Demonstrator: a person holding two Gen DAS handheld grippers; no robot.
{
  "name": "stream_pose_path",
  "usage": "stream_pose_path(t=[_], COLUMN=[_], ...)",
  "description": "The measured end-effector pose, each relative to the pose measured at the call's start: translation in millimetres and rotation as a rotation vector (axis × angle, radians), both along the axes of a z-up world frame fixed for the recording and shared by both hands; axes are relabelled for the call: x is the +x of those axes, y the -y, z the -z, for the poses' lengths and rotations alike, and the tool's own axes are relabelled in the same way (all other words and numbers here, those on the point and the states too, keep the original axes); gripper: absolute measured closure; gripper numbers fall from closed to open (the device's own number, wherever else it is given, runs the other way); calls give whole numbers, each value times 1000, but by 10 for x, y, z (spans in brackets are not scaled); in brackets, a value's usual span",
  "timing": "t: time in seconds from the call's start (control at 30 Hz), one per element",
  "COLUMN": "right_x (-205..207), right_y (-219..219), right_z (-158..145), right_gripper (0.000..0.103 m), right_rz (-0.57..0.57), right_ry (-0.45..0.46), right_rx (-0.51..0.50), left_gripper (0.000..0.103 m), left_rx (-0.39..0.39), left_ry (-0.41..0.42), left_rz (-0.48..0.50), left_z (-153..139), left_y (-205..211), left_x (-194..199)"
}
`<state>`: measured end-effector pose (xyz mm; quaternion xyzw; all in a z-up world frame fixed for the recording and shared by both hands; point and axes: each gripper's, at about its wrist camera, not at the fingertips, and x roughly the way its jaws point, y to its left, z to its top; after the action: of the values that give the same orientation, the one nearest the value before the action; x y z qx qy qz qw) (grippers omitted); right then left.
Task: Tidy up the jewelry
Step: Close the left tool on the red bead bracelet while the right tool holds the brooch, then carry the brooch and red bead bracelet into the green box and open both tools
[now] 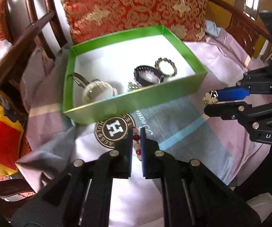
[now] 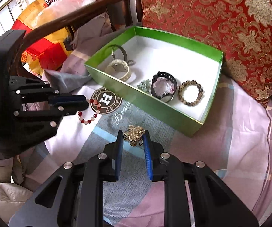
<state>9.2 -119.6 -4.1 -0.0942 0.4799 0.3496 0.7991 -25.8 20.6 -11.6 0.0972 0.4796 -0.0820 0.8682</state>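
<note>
Here the left gripper (image 1: pixel 136 135) is clamped on a red-and-pale beaded bracelet (image 2: pixel 89 111), most of whose loop hangs free below the fingers, and the right gripper (image 2: pixel 133 137) is closed on a gold flower-shaped brooch (image 2: pixel 134 132) pinched between its blue pads.

Both pieces are outside the open green cardboard box with a white floor (image 2: pixel 183 122), which sits on the lilac-and-grey patchwork cloth (image 2: pixel 230 151) of the seat, its far long wall near a red-and-gold brocade cushion (image 2: pixel 230 28). From each gripper the box lies ahead, past its near long wall. The box's long axis runs crosswise in the left view, diagonally in the right.

The brooch looks nearer that near wall than the bracelet does, so the right hand probably has the shorter carry. Inside, a cream strap (image 2: pixel 119 71), a black band (image 2: pixel 164 87) and a brown beaded bracelet (image 2: pixel 191 92) crowd the near side; the white floor toward the far wall is bare and offers the drop room. The dangling loop will likely need lifting clear of the near rim.
</note>
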Motion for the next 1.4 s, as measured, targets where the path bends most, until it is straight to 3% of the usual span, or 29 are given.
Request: stream_pose_path(t=[0.3, 0.53, 0.83, 1.03, 1.4], right_x=[43, 157, 602, 1010, 1602], right_y=[-75, -153, -218, -267, -290], right_z=[-244, -360, -490, -410, 186], right_gripper=[82, 82, 82, 82, 82], right_rz=[3, -4, 24, 45, 79], right_ry=[50, 71, 101, 93, 4], right_rx=[14, 19, 32, 24, 13], left_gripper=[96, 96, 96, 96, 96], left_rx=[18, 15, 19, 31, 9], left_ry=[84, 107, 122, 89, -32], left_rz=[-14, 3, 18, 4, -74], left_z=[-383, -504, -585, -394, 170], left_y=[-15, 64, 113, 34, -155], left_x=[91, 237, 654, 1065, 1618])
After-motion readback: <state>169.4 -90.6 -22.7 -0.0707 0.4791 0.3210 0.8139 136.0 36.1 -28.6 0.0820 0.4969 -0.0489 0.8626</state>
